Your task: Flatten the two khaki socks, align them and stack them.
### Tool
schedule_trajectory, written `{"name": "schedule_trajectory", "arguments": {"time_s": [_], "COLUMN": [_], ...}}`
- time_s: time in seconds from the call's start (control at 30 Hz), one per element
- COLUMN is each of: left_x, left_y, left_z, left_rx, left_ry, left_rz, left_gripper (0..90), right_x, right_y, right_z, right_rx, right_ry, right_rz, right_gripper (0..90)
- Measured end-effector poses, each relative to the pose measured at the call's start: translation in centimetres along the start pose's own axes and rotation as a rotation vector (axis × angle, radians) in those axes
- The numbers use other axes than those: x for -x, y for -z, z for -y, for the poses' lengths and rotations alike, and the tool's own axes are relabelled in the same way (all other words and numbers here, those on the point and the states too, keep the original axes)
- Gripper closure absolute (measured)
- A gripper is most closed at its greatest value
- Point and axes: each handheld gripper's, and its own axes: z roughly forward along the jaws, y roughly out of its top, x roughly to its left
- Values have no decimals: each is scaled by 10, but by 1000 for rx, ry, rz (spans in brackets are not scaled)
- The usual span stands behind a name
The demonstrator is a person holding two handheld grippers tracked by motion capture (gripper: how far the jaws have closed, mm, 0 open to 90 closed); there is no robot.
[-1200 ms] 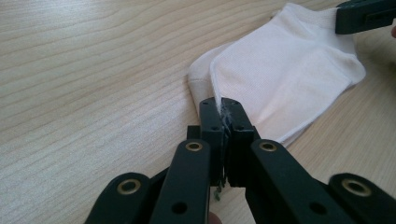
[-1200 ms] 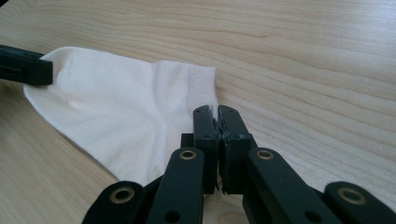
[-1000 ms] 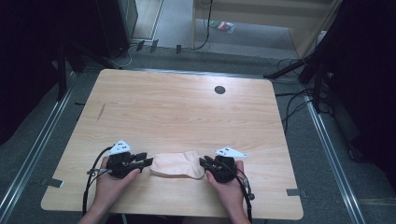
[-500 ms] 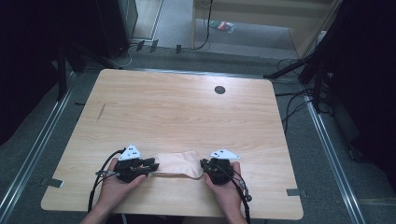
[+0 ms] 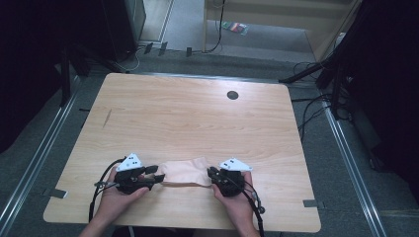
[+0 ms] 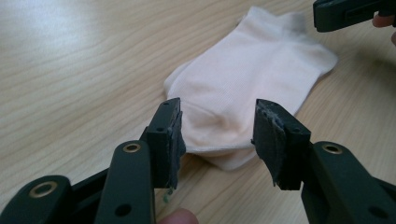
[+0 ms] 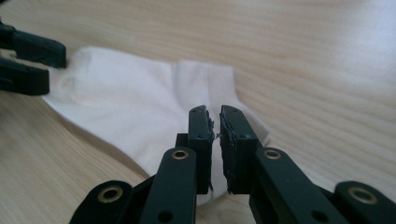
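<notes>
Since a second ago: both hands have slid a touch nearer the table's near edge, the sock between them now lies a bit more stretched out, and the left tongs have closed in on its end.
Sock (image 5: 184, 172): pale, short, lying flat on the wood near the near edge of the table, running left to right between the two tongs.
Sock up close (image 6: 243, 88): ribbed knit, one end bunched and folded just in front of the left jaws; the far end reaches toward the other tongs.
Left gripper (image 6: 218, 135): released, jaws standing wide apart with the sock's near end between and just beyond them; whether the pads touch the cloth I cannot tell.
Right gripper (image 7: 216, 128): clenched almost fully, just a sliver of gap between the pads, with the sock's edge (image 7: 140, 112) right at the tips. The tips sit over the cloth, so it reads as a pinch on the sock.
Left hand (image 5: 118, 195): wrapped round its tongs at the sock's left end, cable looping out to the left.
Right hand (image 5: 237, 200): gripping its tongs at the sock's right end, cable trailing toward the near edge.
Table (image 5: 197, 118): light wood, with a small dark round hole (image 5: 232, 95) toward the far side.
</notes>
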Motion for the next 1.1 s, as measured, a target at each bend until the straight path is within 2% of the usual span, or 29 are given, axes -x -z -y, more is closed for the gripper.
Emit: {"name": "schedule_trajectory", "arguments": {"time_s": [0.1,0.27,0.37,0.43,0.5,0.6,0.67,0.7,0.73,0.8,0.9,1.03,1.1], "left_x": [-1,1,0,-4,-7,-11,-13,-14,-14,-15,-17,-22,-25], "left_y": [-4,-5,-4,2,8,15,18,20,21,23,25,32,36], "left_z": [2,2,2,2,1,1,1,0,0,0,0,4,6], "left_rx": [-29,-28,-15,55,113,152,158,163,168,174,163,167,174], "left_ry": [-4,-31,-22,3,32,62,71,73,79,87,88,101,102], "left_rz": [-28,-45,-50,-37,-45,-53,-73,-75,-80,-118,-176,-179,-181], "left_gripper": [535,527,446,395,345,249,175,168,156,135,135,135,135], "right_x": [2,8,9,10,13,20,27,29,32,37,42,49,53], "right_y": [-6,-11,-9,-6,-2,3,7,9,11,16,21,27,30], "right_z": [2,6,5,4,3,2,2,1,1,-1,-3,-3,-2], "right_rx": [-26,-50,-32,-9,28,98,147,158,163,161,159,161,161], "right_ry": [-11,-18,-36,-48,-62,-30,-27,-35,-45,-66,-56,-68,-61], "right_rz": [6,18,18,-8,-35,-24,-34,-37,-35,-18,3,9,30], "right_gripper": [838,839,749,694,612,458,381,351,312,246,168,137,134]}}
